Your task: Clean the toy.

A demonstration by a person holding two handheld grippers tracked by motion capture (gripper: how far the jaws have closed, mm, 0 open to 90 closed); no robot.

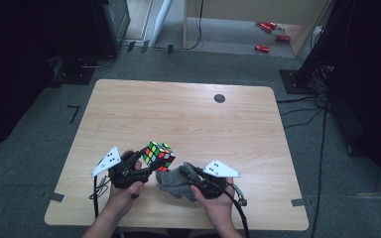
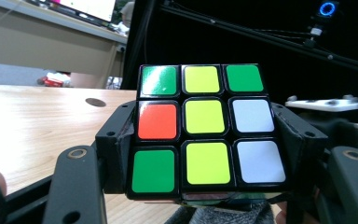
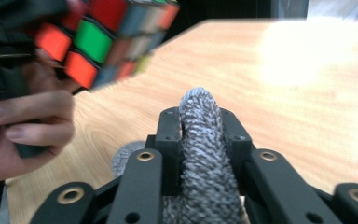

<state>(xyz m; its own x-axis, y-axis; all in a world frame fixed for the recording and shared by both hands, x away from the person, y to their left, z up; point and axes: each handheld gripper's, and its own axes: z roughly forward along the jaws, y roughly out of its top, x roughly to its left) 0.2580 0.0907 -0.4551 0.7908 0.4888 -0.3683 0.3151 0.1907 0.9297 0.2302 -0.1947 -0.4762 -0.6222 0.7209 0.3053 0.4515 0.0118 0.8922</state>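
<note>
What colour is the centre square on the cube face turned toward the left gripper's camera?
Yellow: the multicoloured puzzle cube shows it best in the left gripper view.

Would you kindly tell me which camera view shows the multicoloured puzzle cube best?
The left gripper view: the multicoloured puzzle cube faces the camera sharply, clamped between black jaws. The high view shows it small; the right gripper view shows a blurred corner.

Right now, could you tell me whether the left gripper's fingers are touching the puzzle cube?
Touching: in the left gripper view both fingers press flat against opposite sides of the puzzle cube.
</note>
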